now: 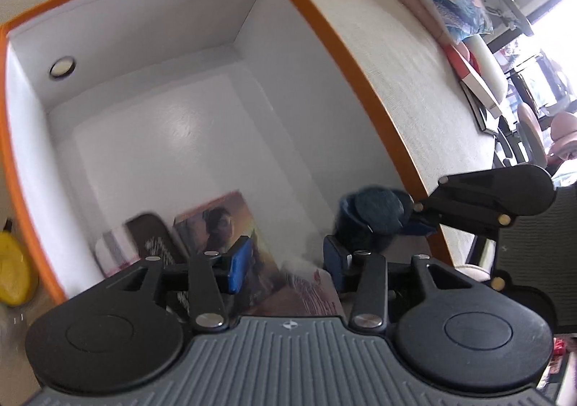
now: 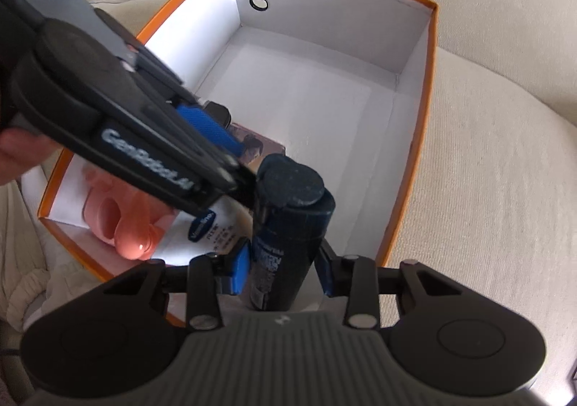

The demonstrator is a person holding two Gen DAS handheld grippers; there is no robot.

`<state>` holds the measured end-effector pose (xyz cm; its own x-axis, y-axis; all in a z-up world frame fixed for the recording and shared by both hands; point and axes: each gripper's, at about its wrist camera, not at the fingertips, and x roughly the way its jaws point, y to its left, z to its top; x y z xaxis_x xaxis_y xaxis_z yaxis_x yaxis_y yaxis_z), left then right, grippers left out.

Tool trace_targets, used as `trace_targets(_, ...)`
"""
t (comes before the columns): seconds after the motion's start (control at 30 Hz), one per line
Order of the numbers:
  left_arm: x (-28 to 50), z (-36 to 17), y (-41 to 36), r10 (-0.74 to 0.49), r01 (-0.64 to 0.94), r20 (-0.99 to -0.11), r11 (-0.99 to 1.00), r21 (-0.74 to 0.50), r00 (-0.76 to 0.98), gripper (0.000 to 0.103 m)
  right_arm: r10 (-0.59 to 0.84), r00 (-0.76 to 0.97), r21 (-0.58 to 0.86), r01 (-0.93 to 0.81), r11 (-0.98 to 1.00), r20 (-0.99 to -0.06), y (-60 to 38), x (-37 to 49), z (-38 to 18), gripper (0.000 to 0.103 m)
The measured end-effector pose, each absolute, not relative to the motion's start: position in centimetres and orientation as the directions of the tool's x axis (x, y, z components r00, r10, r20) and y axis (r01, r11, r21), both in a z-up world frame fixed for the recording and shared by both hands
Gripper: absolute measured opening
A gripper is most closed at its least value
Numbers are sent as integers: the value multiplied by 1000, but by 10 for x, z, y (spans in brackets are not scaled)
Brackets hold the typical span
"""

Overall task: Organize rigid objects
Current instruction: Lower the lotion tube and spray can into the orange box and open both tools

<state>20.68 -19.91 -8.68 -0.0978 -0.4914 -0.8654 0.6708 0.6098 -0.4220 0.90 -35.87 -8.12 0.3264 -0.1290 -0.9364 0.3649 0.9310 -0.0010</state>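
An orange box (image 1: 326,30) with a white inside sits on a cream cushion. My left gripper (image 1: 286,263) hangs open over its near end, with nothing between the blue pads (image 1: 239,265). Under it lie a picture card (image 1: 223,222) and a dark flat item (image 1: 151,236). My right gripper (image 2: 283,270) is shut on a dark blue bottle (image 2: 288,225), held upright over the box's near right part. The bottle (image 1: 375,214) and the right gripper (image 1: 487,200) show at the right of the left wrist view. The left gripper (image 2: 239,167) reaches in from the left, close to the bottle's cap.
In the box's near left corner lie a pink plastic object (image 2: 126,222) and a white Vaseline pack (image 2: 205,229). A yellow object (image 1: 10,269) lies outside the box's left wall. Pillows and books (image 1: 450,5) are stacked at the far right. A hand (image 2: 18,153) holds the left gripper.
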Motion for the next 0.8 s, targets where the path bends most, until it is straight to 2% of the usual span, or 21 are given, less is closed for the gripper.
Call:
trace_targets(0.17,197,-80,-196,-497,669,-856,588,-454,-145,49,-146,323,-23,357,934,-935,-353,7,-82,41)
trace_targets(0.23,190,-79,-202,-489,685,-859,574,-448,-152,38,-153,323,-31,354,935,-934,-352,4,-81,41)
trace_targets(0.27,186,-79,-204,-484,696,-861,565,-442,-155,38,-151,325,-28,353,935,-934,-352,2,-81,41)
trace_targets(0.33,178,-79,-211,-476,721,-867,548,-425,-148,29,-150,334,-23,354,935,-931,-356,2,-81,40)
trace_targets(0.4,170,-78,-219,-465,761,-877,524,-382,-120,22,-165,338,-40,348,937,-927,-347,-1,-84,35)
trace_targets(0.43,168,-77,-221,-459,780,-882,511,-363,-109,14,-172,342,-46,346,937,-924,-346,-2,-84,33)
trace_targets(0.6,181,-78,-230,-452,798,-890,514,-315,-60,11,-152,361,-25,334,942,-920,-346,-10,-82,31)
trace_targets(0.8,192,-87,-248,-460,817,-882,467,-338,-102,11,-135,377,10,358,934,-916,-355,-11,-84,31)
